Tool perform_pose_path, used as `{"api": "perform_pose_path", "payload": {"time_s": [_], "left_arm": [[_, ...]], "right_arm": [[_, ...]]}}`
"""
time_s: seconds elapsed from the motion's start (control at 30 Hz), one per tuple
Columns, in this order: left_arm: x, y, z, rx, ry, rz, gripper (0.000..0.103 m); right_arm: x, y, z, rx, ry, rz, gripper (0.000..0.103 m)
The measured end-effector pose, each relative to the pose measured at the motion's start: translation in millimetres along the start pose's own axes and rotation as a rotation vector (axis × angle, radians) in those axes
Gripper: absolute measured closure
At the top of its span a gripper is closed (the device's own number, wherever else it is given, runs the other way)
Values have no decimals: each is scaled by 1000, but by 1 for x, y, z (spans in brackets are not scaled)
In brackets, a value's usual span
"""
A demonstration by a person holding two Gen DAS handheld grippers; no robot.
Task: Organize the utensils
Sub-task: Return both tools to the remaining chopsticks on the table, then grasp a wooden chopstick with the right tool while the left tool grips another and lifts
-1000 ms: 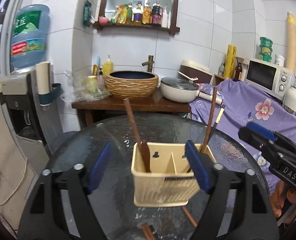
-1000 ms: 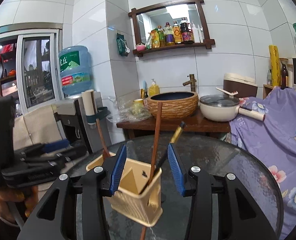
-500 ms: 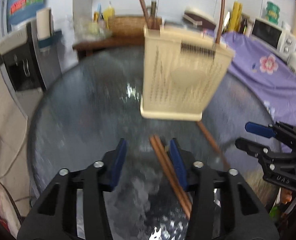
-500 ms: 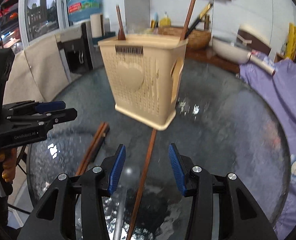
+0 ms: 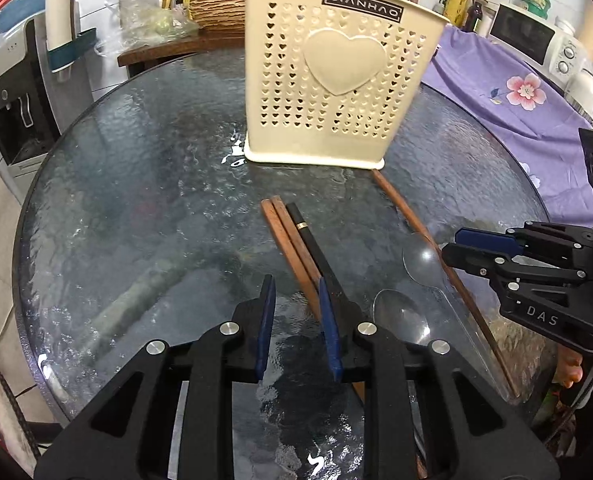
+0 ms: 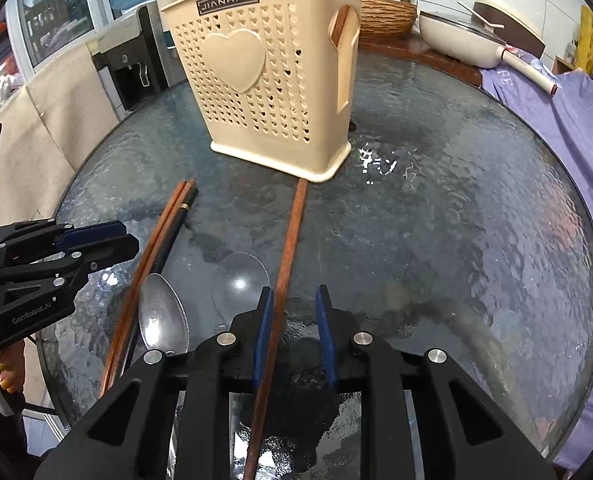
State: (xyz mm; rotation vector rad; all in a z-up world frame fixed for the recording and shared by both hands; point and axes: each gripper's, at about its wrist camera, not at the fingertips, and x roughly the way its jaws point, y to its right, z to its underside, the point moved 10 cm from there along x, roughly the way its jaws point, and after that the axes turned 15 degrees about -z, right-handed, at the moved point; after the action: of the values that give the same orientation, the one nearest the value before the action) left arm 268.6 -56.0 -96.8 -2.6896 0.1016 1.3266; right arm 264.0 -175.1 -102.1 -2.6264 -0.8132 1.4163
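Observation:
A cream perforated utensil holder (image 5: pixel 336 80) (image 6: pixel 264 80) stands on the round glass table (image 5: pixel 156 200), with brown handles sticking out of its top. In front of it lie two brown chopsticks with a black one (image 5: pixel 292 240), a single brown chopstick (image 6: pixel 292 240), a clear spoon (image 5: pixel 420 256) and a metal spoon (image 6: pixel 162 316). My left gripper (image 5: pixel 296 296) hovers low with its jaws closing; the brown pair slips under its right fingertip and nothing is pinched. My right gripper (image 6: pixel 294 300) is closing too; the single chopstick runs between the jaws along the left pad, with a gap on the other side.
A purple flowered cloth (image 5: pixel 508 92) drapes the surface at the right, with a microwave (image 5: pixel 536 36) on it. A water dispenser (image 5: pixel 12 92) stands left of the table. Behind are a wooden side table with a woven basin (image 5: pixel 216 4) and a cream pan (image 6: pixel 464 36).
Both grippers have dropped from above the holder down to the utensils in front of it and tipped downward. Both pairs of jaws have narrowed, the left one by much more.

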Motion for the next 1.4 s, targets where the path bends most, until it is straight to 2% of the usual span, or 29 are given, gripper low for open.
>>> {"api": "perform_pose_path", "payload": {"time_s": [0.4,0.5,0.67,0.9,1.03,1.3,1.4], "left_arm": [[7,4,6,15,-24,-8,80],[7,3,8,24,-26,-14,80],[9,1,9,23,-38,-17,81],[20,0,-5,14,-47,-17,81],[27,-2,-14,5,-60,-14,85],[36,-4,-25,3,-63,-27,86],[40,-6,-29,5,-63,-39,89]], "right_arm": [[5,-4,-1,-17,-23,1,82],[6,-1,1,-29,-36,31,83],[6,2,1,-32,-38,33,85],[14,7,-13,-7,-44,33,86],[21,11,-24,13,-49,38,87],[33,19,-42,30,-51,60,87],[35,18,-45,31,-57,71,89]]}}
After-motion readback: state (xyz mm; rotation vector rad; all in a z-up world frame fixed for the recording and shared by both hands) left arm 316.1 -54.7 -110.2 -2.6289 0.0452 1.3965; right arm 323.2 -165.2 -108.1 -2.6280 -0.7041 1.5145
